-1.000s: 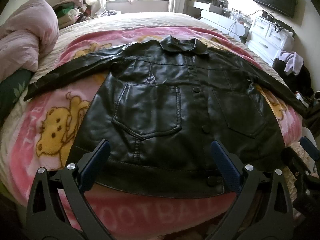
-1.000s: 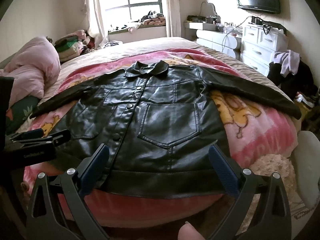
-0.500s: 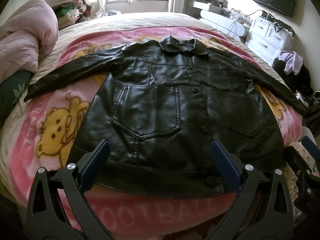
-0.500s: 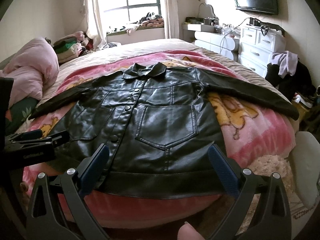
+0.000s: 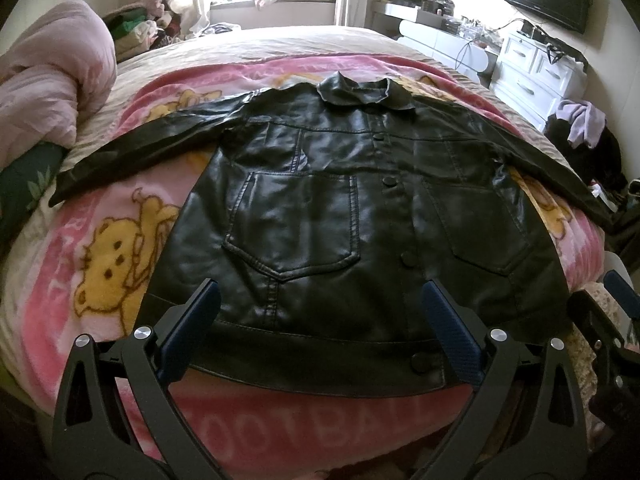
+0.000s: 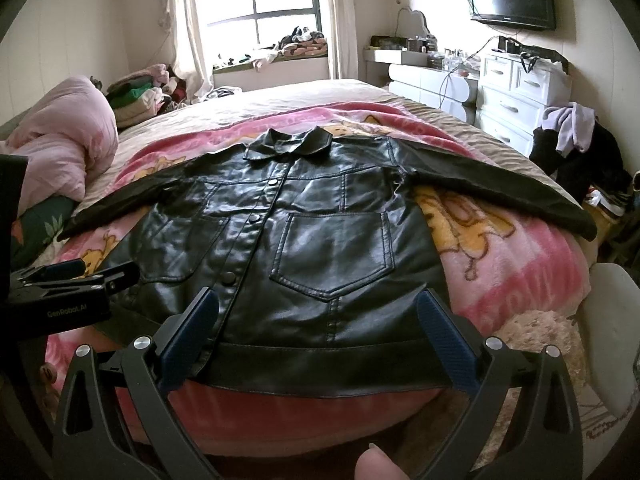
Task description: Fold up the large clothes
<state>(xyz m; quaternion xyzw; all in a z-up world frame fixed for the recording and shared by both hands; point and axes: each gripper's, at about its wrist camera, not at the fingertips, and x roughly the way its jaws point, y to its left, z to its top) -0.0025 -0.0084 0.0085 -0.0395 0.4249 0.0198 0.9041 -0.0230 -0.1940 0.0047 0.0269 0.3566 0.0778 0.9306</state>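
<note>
Black leather jacket (image 5: 320, 216) lies flat, front up, sleeves out, collar far, on a pink cartoon blanket (image 5: 100, 264) covering the bed | left gripper (image 5: 320, 320) above the hem, fingers spread, empty | right gripper (image 6: 318, 320) beside it, fingers spread, empty | white dresser (image 6: 520, 96) at right wall

Daylight pours in from the far window (image 6: 280, 12), totally blown out in the left view. Glossy sheen on the black jacket (image 6: 320, 240). Near foreground is dim, edges bend hard, corners go black.
</note>
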